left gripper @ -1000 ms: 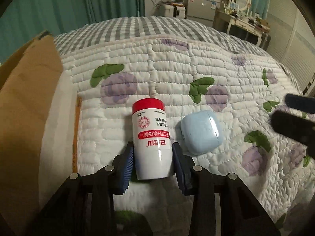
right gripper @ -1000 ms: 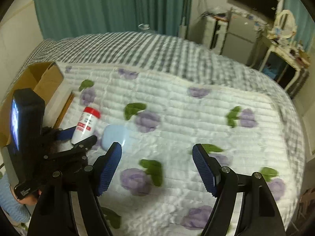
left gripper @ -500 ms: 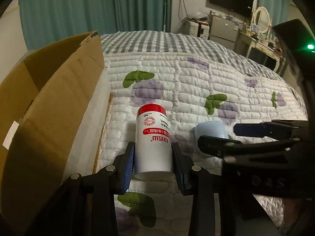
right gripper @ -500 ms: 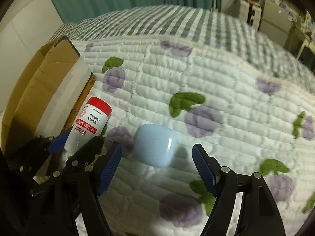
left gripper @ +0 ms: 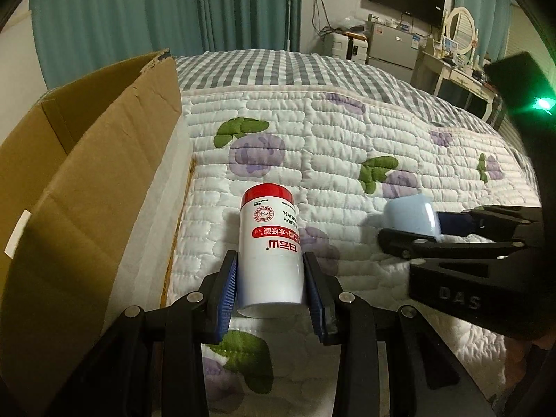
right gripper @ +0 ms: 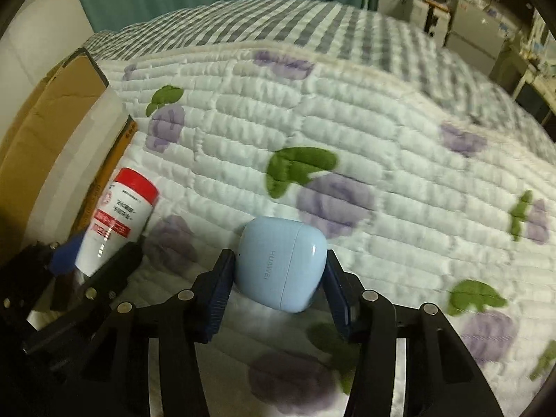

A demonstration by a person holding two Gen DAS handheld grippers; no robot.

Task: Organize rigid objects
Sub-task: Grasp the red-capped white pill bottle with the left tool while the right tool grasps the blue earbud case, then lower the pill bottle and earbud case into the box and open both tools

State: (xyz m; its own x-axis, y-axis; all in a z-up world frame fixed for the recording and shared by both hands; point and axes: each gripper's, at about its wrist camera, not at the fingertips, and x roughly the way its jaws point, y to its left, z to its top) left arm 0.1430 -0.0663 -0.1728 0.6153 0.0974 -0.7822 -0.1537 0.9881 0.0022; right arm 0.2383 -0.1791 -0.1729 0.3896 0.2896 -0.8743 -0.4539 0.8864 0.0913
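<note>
Left wrist view: the left gripper (left gripper: 270, 292) has its fingers (left gripper: 226, 293) pressed on the base of a white red-capped bottle (left gripper: 269, 250), held over the quilted bed (left gripper: 347, 146) beside the open cardboard box (left gripper: 87, 160). The grip sits low on a smooth cylinder; the bottle may pivot or slide out.

Right wrist view: the right gripper (right gripper: 278, 278) has closed on the pale blue earbud case (right gripper: 281, 264), which looks just clear of the bed. Its rounded, glossy shell could squirt free. The grippers sit near each other, so collision on the way to the box is a risk.
</note>
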